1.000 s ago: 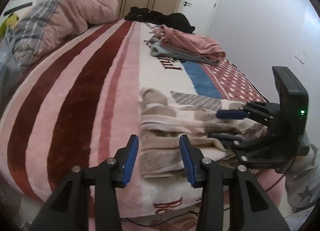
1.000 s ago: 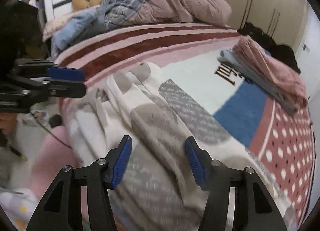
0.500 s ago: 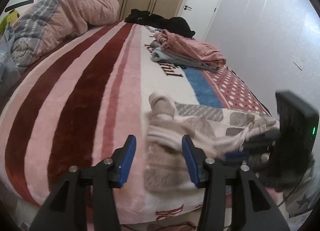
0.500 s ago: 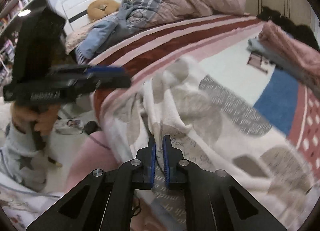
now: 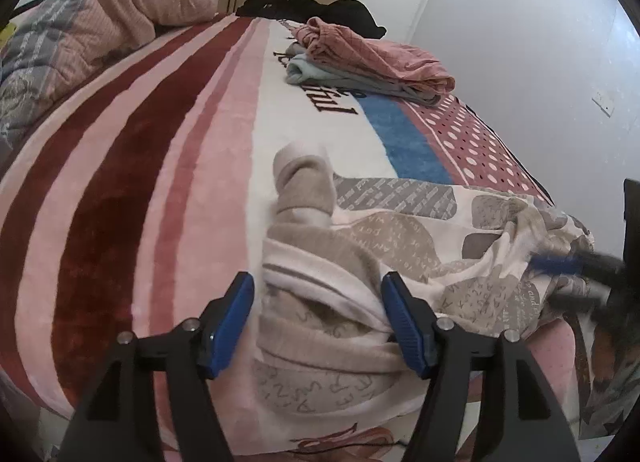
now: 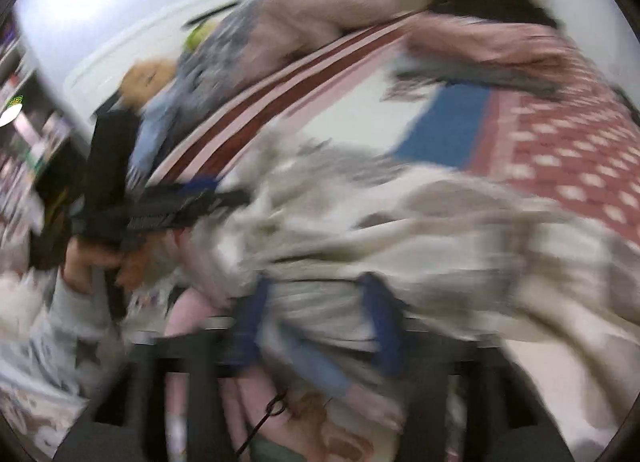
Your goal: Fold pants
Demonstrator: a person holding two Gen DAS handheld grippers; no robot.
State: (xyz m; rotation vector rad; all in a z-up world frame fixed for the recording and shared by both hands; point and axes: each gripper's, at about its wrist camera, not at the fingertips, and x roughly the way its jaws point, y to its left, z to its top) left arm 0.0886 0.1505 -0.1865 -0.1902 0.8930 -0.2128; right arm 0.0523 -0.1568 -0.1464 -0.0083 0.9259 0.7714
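Striped blanket (image 5: 120, 190) carries bunched pants (image 5: 360, 262); left gripper (image 5: 316, 326) gapes wide around them, right gripper (image 6: 316, 326) looks parted though blurred; folds may slip.

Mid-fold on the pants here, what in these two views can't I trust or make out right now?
- Right gripper: right wrist view is motion-blurred; its grip on the pants cannot be told.
- Same gripper in the left wrist view: smeared, cut by the right edge.
- Left gripper: open around the pants' bunched end; contact unclear.
- Pants' near edge: hidden behind the gripper body, left wrist view.
- Folded clothes pile: lower garments covered.
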